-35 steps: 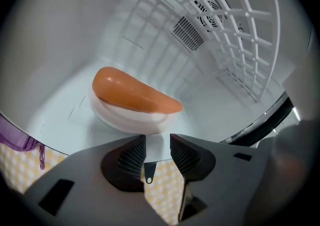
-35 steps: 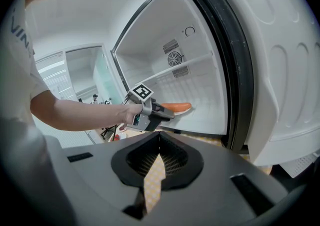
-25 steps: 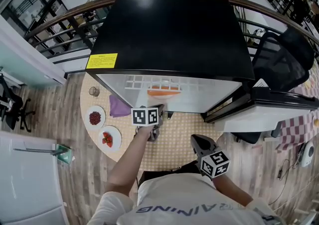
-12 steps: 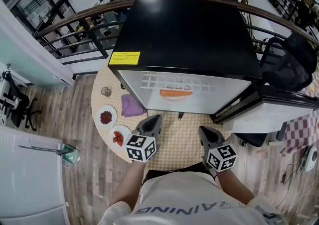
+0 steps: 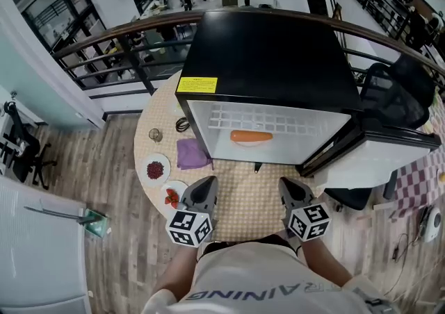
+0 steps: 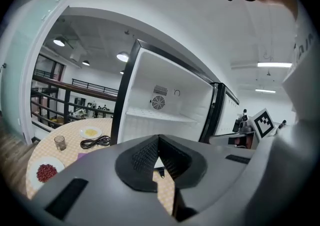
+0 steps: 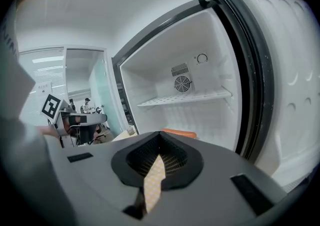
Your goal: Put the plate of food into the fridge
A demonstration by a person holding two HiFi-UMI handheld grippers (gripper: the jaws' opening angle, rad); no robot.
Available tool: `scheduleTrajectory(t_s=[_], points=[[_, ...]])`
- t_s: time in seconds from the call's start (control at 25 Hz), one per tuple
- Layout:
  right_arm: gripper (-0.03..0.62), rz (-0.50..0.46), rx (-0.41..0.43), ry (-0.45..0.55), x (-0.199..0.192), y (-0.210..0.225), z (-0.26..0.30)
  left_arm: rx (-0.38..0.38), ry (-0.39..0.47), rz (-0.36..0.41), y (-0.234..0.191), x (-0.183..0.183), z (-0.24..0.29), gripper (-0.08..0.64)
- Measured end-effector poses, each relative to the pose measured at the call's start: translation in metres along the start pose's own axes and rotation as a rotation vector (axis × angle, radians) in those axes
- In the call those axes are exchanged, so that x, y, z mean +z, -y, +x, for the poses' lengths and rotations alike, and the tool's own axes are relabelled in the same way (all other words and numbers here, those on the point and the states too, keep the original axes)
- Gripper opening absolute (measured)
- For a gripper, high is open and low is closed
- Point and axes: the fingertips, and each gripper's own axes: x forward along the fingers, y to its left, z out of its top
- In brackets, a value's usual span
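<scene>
**Orange plate sat in the fridge, door not yet shut**

- The fridge [image 5: 271, 55] stood on the round table [image 5: 247, 198] with its door [image 5: 368, 149] swung wide open to the fridge's right.
- An orange plate [image 5: 252, 136] lay flat on the fridge floor, below the wire shelf [image 7: 182, 98] and near the front edge. I couldn't make out what was on it.
- My read: that was the task's plate, so the placing step looked done.
- The left gripper [image 5: 204, 187] was in front of the fridge, well clear of the opening. Its jaws were closed together with nothing between them.
- The right gripper [image 5: 288, 189] was also in front of the fridge, toward the door side. Its jaws were likewise together and empty, with only table weave showing through the slit.
- Neither gripper touched the fridge or the orange plate.
- To the left of the fridge, on the table, were a plate of small dark-red pieces [image 5: 155, 169], a plate of red chunks [image 5: 172, 196], a purple cloth [image 5: 191, 153], a glass [image 5: 156, 135] and a coiled cable [image 5: 182, 124].
- What was left, as a judgement: closing the door, if the task counts that. If one of the red-food plates was the one meant, then the job hadn't started.
</scene>
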Motion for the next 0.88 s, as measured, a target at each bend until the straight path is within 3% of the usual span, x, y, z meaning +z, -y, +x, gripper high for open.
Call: scheduleTrajectory(t_s=[0.88], points=[[0.021, -0.003, -0.027, 0.010, -0.005, -0.021, -0.011, -0.050, 0.006, -0.003, 0.012, 0.000, -0.016, 0.009]])
